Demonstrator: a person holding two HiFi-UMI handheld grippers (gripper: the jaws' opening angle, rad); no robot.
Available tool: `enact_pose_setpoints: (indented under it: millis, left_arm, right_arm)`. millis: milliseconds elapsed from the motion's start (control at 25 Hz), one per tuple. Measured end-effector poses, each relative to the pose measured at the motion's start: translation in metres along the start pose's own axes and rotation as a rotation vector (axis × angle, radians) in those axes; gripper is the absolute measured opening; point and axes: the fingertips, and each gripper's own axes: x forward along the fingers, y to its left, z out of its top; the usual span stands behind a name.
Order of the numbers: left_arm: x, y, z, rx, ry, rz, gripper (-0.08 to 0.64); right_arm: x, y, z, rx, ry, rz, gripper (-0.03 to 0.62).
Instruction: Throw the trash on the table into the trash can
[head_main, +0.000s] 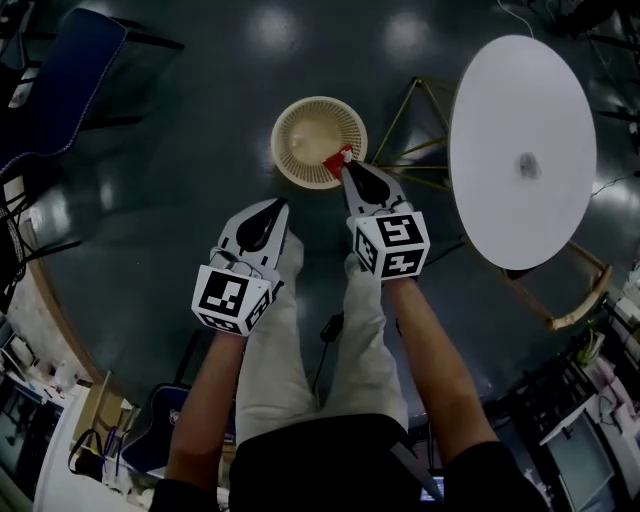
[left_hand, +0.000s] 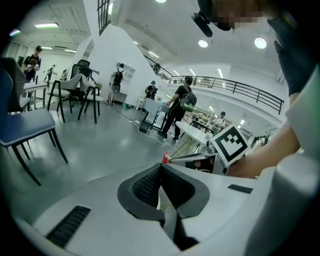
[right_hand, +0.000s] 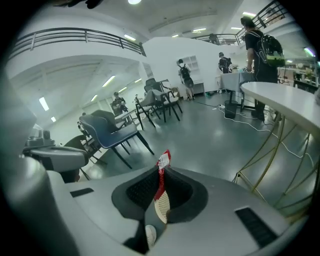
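1. Far left first: a blue chair (head_main: 70, 80) stands on the dark, shiny floor (head_main: 180, 170), well apart from the action.
2. Next, the left tool (head_main: 274, 207). Its jaws are pressed together with nothing pinched between them, and it points forward and down over the floor, just left of the trash can.
3. In the middle sits the trash can (head_main: 290, 115), a pale round basket with a ribbed wall, standing on the floor between the two tools' tips and the far side of the room. Its bottom looks bare from the head view, though I can't vouch for every corner.
4. Now the right tool (head_main: 346, 168): clamped tight on a red-and-white wrapper (head_main: 338, 157). In its own view the crumpled piece stands up between the pads, with its red tip poking out past them.
5. Seen from above, that wrapper sits right at the near right rim of the trash can, overlapping its edge and off the floor in the tool's grip.
6. Over on the right is the round white desk (head_main: 500, 90) on its thin yellowish legs, near the trash can but not touching it. One small blurred object (head_main: 528, 165) lies near its middle.
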Motion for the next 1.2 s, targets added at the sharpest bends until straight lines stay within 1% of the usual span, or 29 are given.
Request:
enact_pose_setpoints:
  millis: [240, 440, 680, 840, 960, 1000, 1040, 1080, 1200]
  left_arm:
    - [0.024, 0.003, -0.028, -0.003, 0.035, -0.023, 0.015]
    - [0.036, 0.004, -0.032, -0.008, 0.047, -0.041, 0.015]
    - [0.042, 0.019, -0.033, 0.007, 0.057, -0.013, 0.015]
    - [0.047, 0.024, -0.040, 0.009, 0.068, -0.007, 0.015]
    - [0.049, 0.026, -0.047, 0.006, 0.075, -0.005, 0.015]
    - [0.049, 0.026, -0.049, 0.004, 0.077, -0.005, 0.015]
    - [0.049, 0.026, -0.051, 0.002, 0.078, -0.004, 0.015]
    - [0.048, 0.027, -0.053, -0.001, 0.079, -0.003, 0.015]
    - [0.046, 0.026, -0.057, -0.004, 0.082, -0.004, 0.015]
  right_arm:
    - [0.030, -0.018, -0.025, 0.000, 0.036, -0.021, 0.044]
    - [0.056, -0.032, -0.046, 0.004, 0.079, -0.022, 0.044]
    - [0.083, -0.037, -0.067, -0.029, 0.142, -0.019, 0.044]
    - [0.099, -0.039, -0.080, -0.055, 0.183, -0.008, 0.044]
    - [0.111, -0.041, -0.084, -0.057, 0.214, -0.007, 0.048]
    - [0.114, -0.041, -0.084, -0.063, 0.222, -0.007, 0.077]
    - [0.116, -0.039, -0.084, -0.074, 0.229, -0.004, 0.144]
    - [0.117, -0.037, -0.084, -0.086, 0.235, 0.001, 0.164]
    - [0.115, -0.035, -0.085, -0.095, 0.242, 0.004, 0.164]
